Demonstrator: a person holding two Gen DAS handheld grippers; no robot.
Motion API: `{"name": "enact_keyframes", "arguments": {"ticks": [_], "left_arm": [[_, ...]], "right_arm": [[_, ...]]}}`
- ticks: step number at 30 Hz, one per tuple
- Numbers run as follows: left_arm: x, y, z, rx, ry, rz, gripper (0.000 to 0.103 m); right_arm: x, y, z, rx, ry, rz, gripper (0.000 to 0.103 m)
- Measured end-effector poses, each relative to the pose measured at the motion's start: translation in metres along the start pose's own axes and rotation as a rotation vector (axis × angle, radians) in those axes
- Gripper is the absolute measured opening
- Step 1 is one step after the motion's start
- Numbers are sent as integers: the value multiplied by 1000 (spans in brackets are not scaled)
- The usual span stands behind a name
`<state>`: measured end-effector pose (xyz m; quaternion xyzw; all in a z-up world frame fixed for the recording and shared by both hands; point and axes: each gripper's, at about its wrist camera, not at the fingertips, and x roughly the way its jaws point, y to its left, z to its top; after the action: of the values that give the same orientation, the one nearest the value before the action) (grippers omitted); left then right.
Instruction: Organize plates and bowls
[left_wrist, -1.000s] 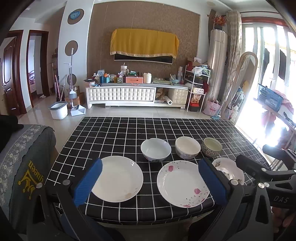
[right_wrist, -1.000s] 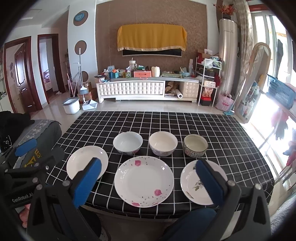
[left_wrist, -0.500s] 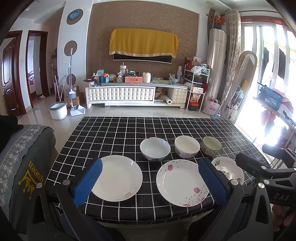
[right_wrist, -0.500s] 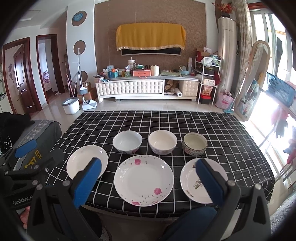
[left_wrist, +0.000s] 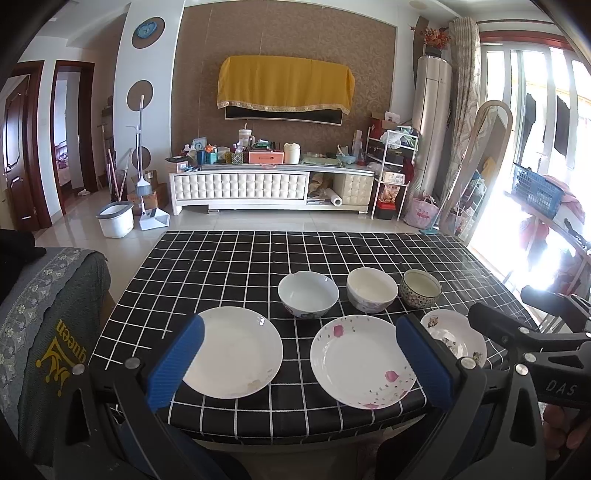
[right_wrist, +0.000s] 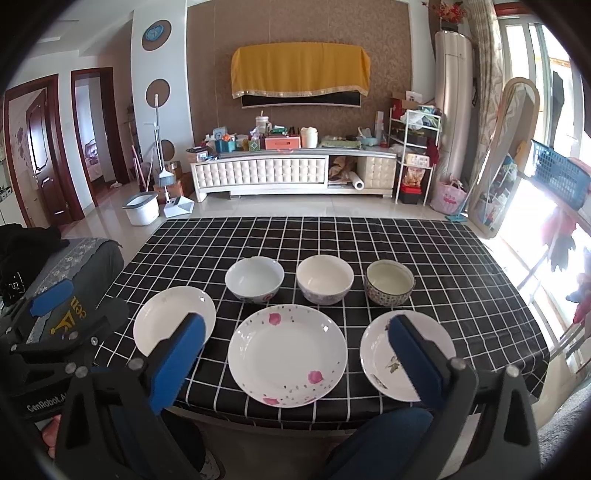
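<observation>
Plates are laid in a near row of three on the checked table, with three bowls lined behind them. Both tongs, left gripper and right gripper, are held spread, empty, short of the edge.

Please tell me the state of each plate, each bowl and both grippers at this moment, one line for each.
plain white plate: flat, empty
pink-petal plate: flat, empty
small flowered plate: flat, empty
white bowl: upright, empty
cream bowl: upright, empty
patterned bowl: upright, empty
left gripper: open, holding nothing
right gripper: open, holding nothing
</observation>
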<state>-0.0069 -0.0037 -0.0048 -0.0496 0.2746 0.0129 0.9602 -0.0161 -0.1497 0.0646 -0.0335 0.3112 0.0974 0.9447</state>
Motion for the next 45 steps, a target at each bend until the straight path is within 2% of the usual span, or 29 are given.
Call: {"name": "enact_keyframes", "arguments": {"ticks": [29, 36, 45], "left_arm": [[-9, -4, -1, 5, -4, 3, 103], [-8, -3, 2, -8, 2, -24, 103], [4, 13, 13, 7, 16, -36, 103]], "right_arm": [[-6, -3, -3, 6, 4, 2, 101], [-6, -4, -4, 25, 11, 13, 101], [0, 2, 12, 35, -7, 46, 101]]}}
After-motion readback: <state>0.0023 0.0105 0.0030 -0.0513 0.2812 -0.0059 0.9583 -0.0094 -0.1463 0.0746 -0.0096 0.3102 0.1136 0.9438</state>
